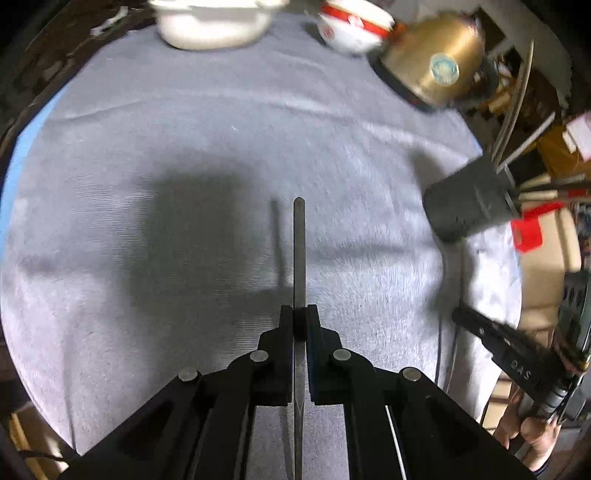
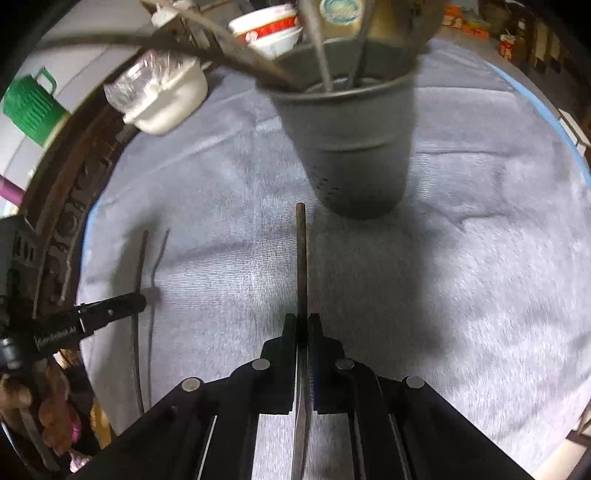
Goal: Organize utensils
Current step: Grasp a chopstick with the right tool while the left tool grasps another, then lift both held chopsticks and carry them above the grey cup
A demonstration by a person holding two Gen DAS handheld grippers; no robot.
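Note:
My left gripper (image 1: 299,314) is shut on a thin metal utensil handle (image 1: 299,251) that points forward above the grey cloth. My right gripper (image 2: 303,321) is shut on a brown chopstick-like utensil (image 2: 301,258) whose tip stops just short of the grey utensil holder (image 2: 351,136). The holder has several utensils standing in it and also shows at the right of the left wrist view (image 1: 469,203). The left gripper (image 2: 110,306) with its utensil (image 2: 140,280) shows at the left of the right wrist view. The right gripper (image 1: 495,336) shows at the lower right of the left wrist view.
A grey cloth (image 1: 184,147) covers the round table. At the far side stand a white pot (image 1: 210,26), a red and white bowl (image 1: 351,29) and a gold kettle (image 1: 436,62). A green cup (image 2: 33,107) sits off the table edge.

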